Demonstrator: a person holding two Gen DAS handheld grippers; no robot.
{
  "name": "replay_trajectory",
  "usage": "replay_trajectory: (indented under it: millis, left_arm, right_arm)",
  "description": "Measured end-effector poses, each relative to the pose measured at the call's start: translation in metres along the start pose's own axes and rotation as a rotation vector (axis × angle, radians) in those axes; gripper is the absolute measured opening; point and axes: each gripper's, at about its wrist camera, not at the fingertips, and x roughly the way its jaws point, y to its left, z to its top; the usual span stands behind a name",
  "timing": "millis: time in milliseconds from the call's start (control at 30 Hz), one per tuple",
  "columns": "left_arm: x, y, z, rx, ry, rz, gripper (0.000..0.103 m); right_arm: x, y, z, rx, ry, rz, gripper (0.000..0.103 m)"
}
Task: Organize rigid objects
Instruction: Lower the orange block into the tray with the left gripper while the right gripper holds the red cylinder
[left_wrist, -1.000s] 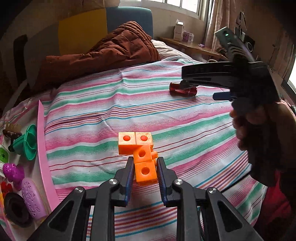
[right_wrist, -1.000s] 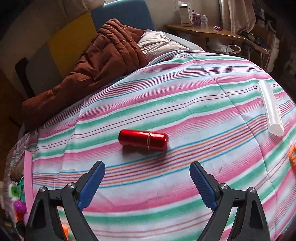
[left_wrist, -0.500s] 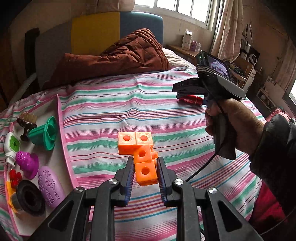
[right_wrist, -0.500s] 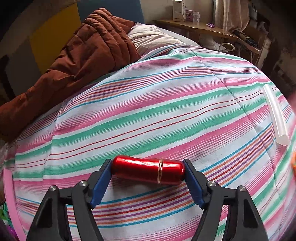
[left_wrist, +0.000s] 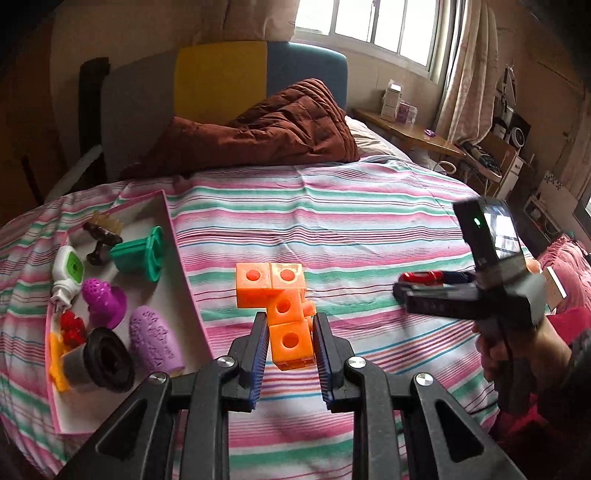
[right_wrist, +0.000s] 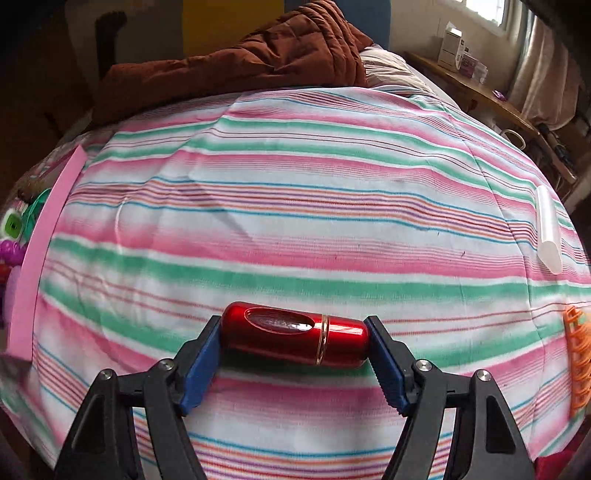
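My left gripper (left_wrist: 290, 345) is shut on the bottom cube of an orange chain of linked cubes (left_wrist: 275, 295), held above the striped bedspread. My right gripper (right_wrist: 293, 349) is shut on a shiny red capsule-shaped case (right_wrist: 295, 334), its blue pads pressing on both ends; the case lies crosswise between the fingers, lifted off the bed. The left wrist view shows that gripper (left_wrist: 421, 286) at the right, in a person's hand (left_wrist: 517, 350), with the red case (left_wrist: 424, 276) peeking out. A pink-rimmed white tray (left_wrist: 181, 269) lies at the left.
The tray holds a green spool (left_wrist: 142, 253), purple items (left_wrist: 155, 339), a black ring piece (left_wrist: 107, 360) and other small things. A translucent white tube (right_wrist: 548, 229) and an orange clip (right_wrist: 578, 350) lie at the right. A brown quilt (left_wrist: 266, 129) is piled by the headboard.
My right gripper came down over the red case, shut on its ends and lifted it leftward. My left gripper, still holding the orange cubes, rose and drew back, bringing more of the tray into view.
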Motion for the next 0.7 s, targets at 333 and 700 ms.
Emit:
replay_trajectory:
  millis: [333, 700]
  left_arm:
    - [-0.029, 0.019, -0.016, -0.031, -0.027, 0.073, 0.023]
    - [-0.047, 0.039, -0.030, -0.071, -0.034, 0.135, 0.023]
  right_arm:
    - [-0.007, 0.004, -0.022, -0.018, -0.105, -0.003, 0.075]
    - [-0.007, 0.007, -0.025, -0.043, -0.127, -0.014, 0.075]
